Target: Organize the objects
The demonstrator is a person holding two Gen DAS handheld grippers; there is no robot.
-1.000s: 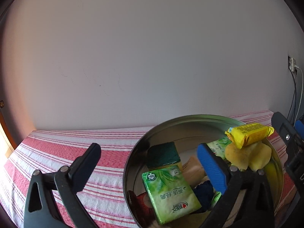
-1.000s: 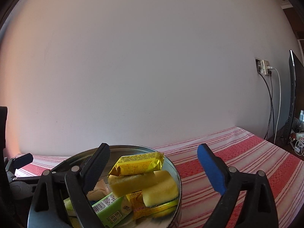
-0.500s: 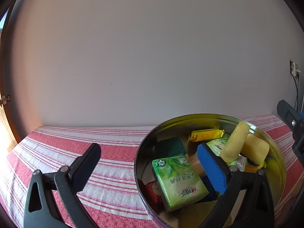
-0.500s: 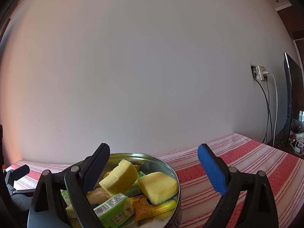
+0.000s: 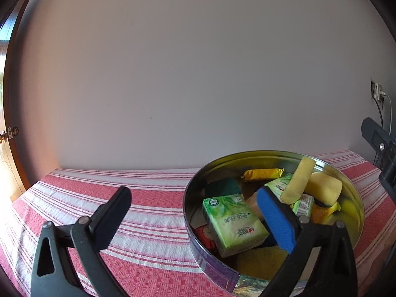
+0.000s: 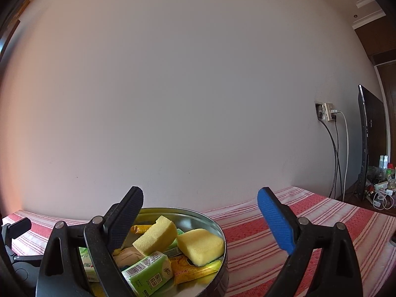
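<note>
In the left wrist view, the left gripper point(image 5: 195, 215) is being held with its jaws spread wide and nothing between them; its black finger is hanging over the red-and-white striped tablecloth point(image 5: 138, 198), while its blue-padded finger is reaching over the round silver metal tin point(image 5: 198, 188); the tin is sitting on the cloth at the right of the view, near the pale wall. Inside it, a green tissue pack point(image 5: 234, 224) is lying tilted toward the near left side; a dark green scouring pad point(image 5: 222, 186) is being seen behind it; a yellow-wrapped snack bar point(image 5: 262, 173) is resting toward the far side; a thin yellow sponge slice point(image 5: 298, 180) is leaning upright against a thicker yellow sponge block point(image 5: 324, 188); a small green carton point(image 5: 279, 185) is partly hidden beneath them. A part of the other gripper is showing at the right edge.

In the right wrist view, the right gripper point(image 6: 200, 219) is likewise being held wide apart and empty; its black finger is overlapping the tin's point(image 6: 217, 225) left part, and its blue finger is standing over the striped cloth point(image 6: 321, 212) to the right of it. The two sponge pieces point(image 6: 156, 238) point(image 6: 200, 245) are lying on top of the heap; a barcoded green carton point(image 6: 148, 274) is lying nearest the camera. A wall socket with cables point(image 6: 328, 112) and a dark flat screen point(image 6: 366, 143) are being seen at the far right.
</note>
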